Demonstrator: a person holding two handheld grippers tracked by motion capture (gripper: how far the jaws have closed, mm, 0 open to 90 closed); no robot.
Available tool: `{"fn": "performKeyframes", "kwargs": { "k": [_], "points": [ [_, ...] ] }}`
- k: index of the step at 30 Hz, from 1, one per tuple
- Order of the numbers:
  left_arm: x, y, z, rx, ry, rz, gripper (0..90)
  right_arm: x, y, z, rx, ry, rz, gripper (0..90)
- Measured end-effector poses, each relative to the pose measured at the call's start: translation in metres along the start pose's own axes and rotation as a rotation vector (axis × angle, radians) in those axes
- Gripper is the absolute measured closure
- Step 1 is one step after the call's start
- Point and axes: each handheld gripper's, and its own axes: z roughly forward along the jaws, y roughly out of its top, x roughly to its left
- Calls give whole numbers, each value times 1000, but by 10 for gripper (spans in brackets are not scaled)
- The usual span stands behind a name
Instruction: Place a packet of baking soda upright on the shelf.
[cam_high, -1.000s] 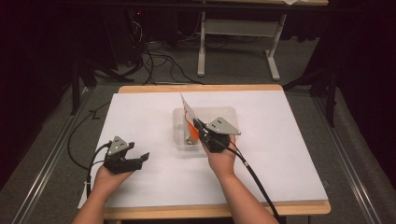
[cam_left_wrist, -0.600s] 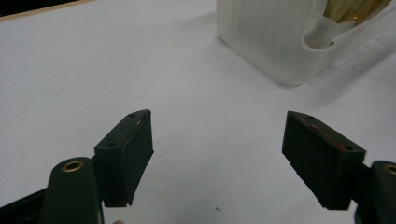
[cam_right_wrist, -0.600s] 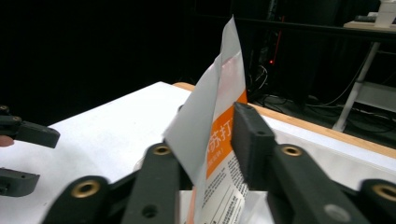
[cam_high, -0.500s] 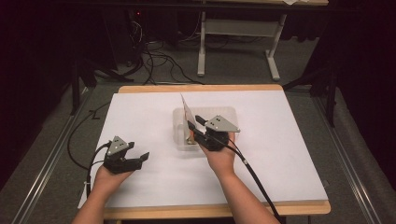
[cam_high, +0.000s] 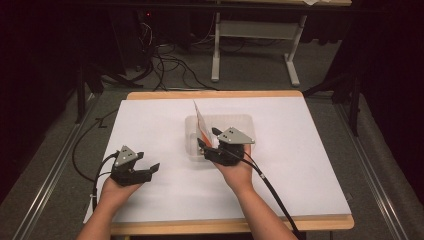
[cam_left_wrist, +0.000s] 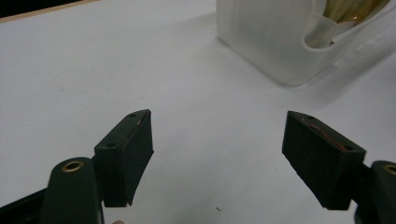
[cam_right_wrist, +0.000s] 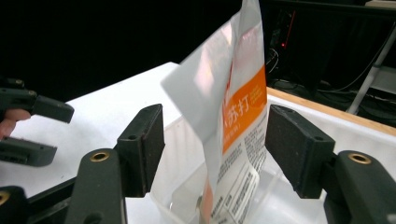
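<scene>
Your right gripper (cam_right_wrist: 215, 154), jaws apart, flanks the orange-labelled packet (cam_right_wrist: 233, 116) reading "苏打"; white table (cam_high: 300, 165), dark room.

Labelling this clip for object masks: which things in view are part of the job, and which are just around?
Part of the job:
- packet, standing in the tub
- clear tub
- right gripper, jaws open either side of the packet
- left gripper, open, resting apart

Just around:
- white table cover
- cables on the floor
- frame of another table
</scene>
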Motion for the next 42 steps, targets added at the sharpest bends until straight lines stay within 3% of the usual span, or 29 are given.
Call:
{"fn": "performKeyframes", "kwargs": {
  "k": [9, 17, 26, 33, 35, 38, 42],
  "points": [
    [0, 0, 2, 7, 2, 10, 250, -4, -11, -25, 26, 2, 9, 352],
    [0, -1, 2, 11, 5, 13, 250, -21, -21, -65, 42, -12, 7, 348],
    [-1, -2, 1, 15, 6, 14, 249, -66, -38, -132, 58, -152, -1, 348],
    [-2, -2, 2, 21, 7, 22, 248, -109, -71, -190, 75, -296, 64, 344],
    [-3, -2, 3, 23, 6, 20, 248, -123, -88, -206, 102, -336, 110, 345],
    [-5, -2, 4, 25, 5, 21, 249, -129, -92, -209, 108, -356, 127, 347],
    [-6, -2, 3, 29, 3, 35, 248, -132, -99, -196, 140, -335, 154, 349]
  ]
}}
